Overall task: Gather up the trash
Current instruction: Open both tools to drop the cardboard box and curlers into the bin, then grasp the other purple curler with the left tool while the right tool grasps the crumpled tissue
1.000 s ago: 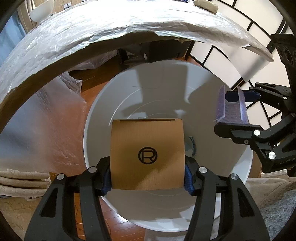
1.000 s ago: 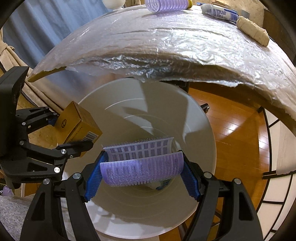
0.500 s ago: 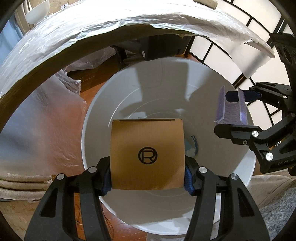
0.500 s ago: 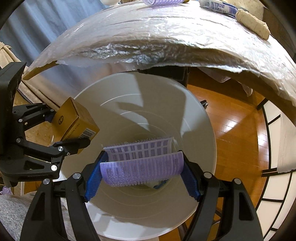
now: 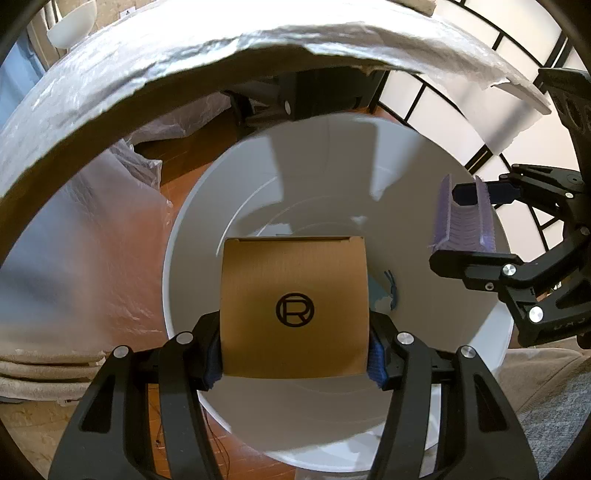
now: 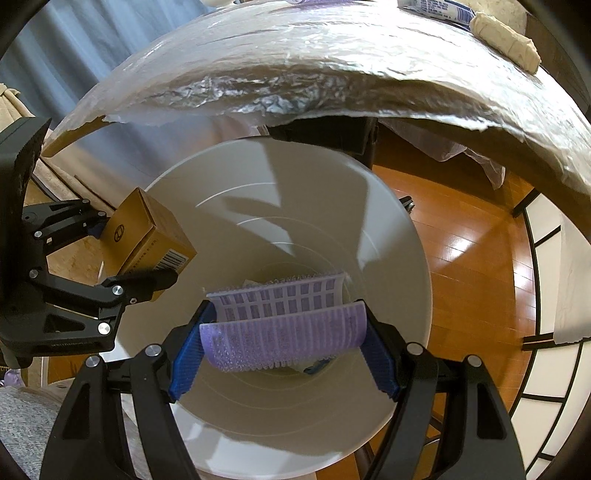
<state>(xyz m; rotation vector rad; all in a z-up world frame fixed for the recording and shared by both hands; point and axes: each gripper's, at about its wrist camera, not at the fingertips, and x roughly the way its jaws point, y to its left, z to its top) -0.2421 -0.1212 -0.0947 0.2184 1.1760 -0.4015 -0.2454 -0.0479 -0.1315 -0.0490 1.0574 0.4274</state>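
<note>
A brown cardboard box (image 5: 295, 295) with a round R logo is clamped between the blue pads of my left gripper (image 5: 294, 356). It hangs over the open white bin (image 5: 332, 166). My right gripper (image 6: 282, 354) is shut on a purple hair roller (image 6: 284, 332), also above the bin (image 6: 314, 184). From the left wrist the roller (image 5: 469, 218) and right gripper (image 5: 467, 230) show over the bin's right rim. From the right wrist the box (image 6: 155, 229) and left gripper (image 6: 125, 254) show at the bin's left rim. A blue-and-white scrap (image 5: 388, 291) lies at the bin's bottom.
A foil-covered table edge (image 6: 295, 55) overhangs the bin's far side, with a tube (image 6: 439, 7) and a rolled cloth (image 6: 506, 33) on top. Wooden floor (image 6: 461, 240) lies right of the bin. Folded beige cloth (image 5: 44, 373) lies on the left and a paned screen (image 5: 443, 99) stands behind.
Both views have drifted slightly, so the table edge sits a little higher in frame. The box and the roller stay held over the bin.
</note>
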